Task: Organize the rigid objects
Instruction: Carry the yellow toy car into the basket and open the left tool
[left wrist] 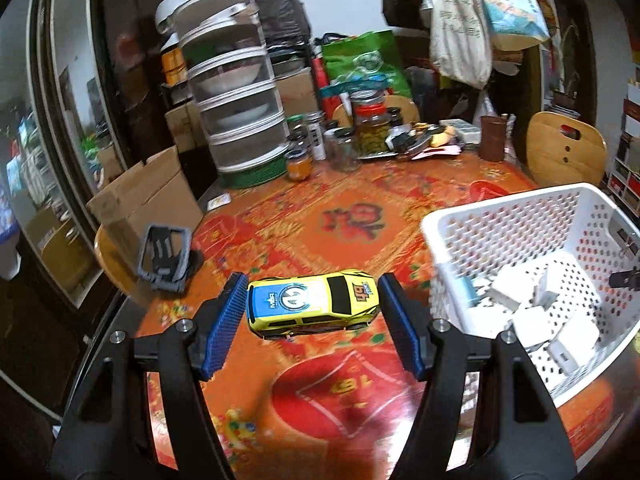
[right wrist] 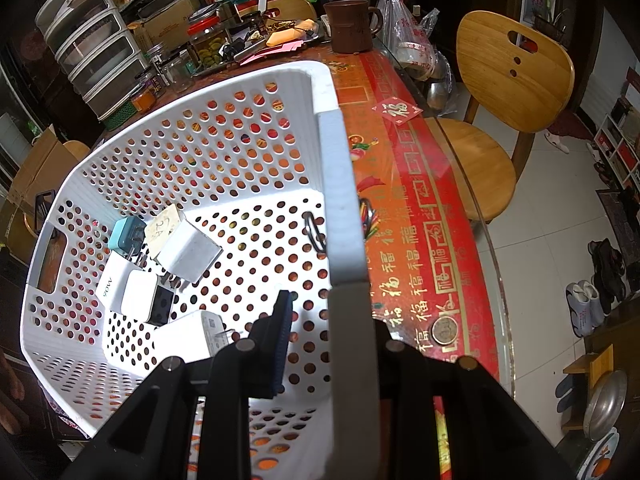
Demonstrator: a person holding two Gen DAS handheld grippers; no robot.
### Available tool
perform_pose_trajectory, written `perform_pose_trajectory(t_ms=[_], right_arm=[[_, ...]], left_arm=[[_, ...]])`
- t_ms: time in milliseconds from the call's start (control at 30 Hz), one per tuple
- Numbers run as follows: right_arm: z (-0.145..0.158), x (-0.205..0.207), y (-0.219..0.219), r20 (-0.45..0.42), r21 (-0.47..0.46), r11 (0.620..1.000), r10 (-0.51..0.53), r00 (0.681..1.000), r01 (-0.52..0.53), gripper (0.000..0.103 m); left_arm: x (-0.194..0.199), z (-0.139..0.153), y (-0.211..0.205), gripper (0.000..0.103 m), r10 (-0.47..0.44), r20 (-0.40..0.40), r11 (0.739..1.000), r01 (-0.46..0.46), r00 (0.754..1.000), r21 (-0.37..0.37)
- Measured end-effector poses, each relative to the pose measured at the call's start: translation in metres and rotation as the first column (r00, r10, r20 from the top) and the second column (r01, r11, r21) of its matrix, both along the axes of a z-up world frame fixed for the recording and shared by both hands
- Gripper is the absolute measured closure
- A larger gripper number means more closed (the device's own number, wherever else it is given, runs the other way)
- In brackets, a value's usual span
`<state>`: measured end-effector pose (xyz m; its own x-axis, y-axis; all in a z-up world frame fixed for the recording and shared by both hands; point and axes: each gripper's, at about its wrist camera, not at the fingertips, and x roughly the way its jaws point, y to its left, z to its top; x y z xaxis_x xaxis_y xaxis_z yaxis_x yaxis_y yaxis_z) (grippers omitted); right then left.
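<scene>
A yellow and blue toy car (left wrist: pixel 313 305) lies on the red patterned tablecloth between the blue pads of my left gripper (left wrist: pixel 312 312). The jaws stand open, with a gap on each side of the car. A white perforated basket (left wrist: pixel 500 216) stands to the right and holds several white charger blocks (left wrist: pixel 532 312). My right gripper (right wrist: pixel 340 344) is shut on the basket's right wall (right wrist: pixel 340 200); one blue pad (right wrist: pixel 282 344) is inside the basket, the other finger is hidden outside it. The chargers (right wrist: pixel 176 264) show in the basket.
A grey phone stand (left wrist: pixel 166 256) sits at the table's left edge. Jars, a stacked food cover (left wrist: pixel 236 92), a brown mug (right wrist: pixel 352 24) and clutter fill the far side. A coin (right wrist: pixel 444 330) lies near the glass edge. A wooden chair (right wrist: pixel 508 80) stands to the right.
</scene>
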<state>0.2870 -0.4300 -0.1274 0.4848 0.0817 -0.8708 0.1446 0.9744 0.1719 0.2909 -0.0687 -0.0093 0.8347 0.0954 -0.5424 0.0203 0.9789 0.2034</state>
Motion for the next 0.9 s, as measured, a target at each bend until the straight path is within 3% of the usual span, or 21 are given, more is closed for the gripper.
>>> perform_pose_trajectory(t_ms=[200, 467, 900], right_arm=[[0.000, 0.000, 0.000, 0.000, 0.000, 1.000, 0.000, 1.000, 0.000, 0.076], [0.000, 0.000, 0.000, 0.000, 0.001, 1.000, -0.001, 1.000, 0.001, 0.076], [0.000, 0.000, 0.001, 0.001, 0.001, 1.000, -0.001, 1.000, 0.001, 0.076]], left_arm=[[0.013, 0.004, -0.043, 0.038, -0.092, -0.048, 0.996, 0.092, 0.995, -0.013], [0.027, -0.017, -0.088, 0.038, -0.212, -0.140, 0.977, 0.208, 0.967, -0.041], [0.029, -0.041, -0.123, 0.038, -0.256, -0.169, 0.965, 0.262, 0.952, 0.011]])
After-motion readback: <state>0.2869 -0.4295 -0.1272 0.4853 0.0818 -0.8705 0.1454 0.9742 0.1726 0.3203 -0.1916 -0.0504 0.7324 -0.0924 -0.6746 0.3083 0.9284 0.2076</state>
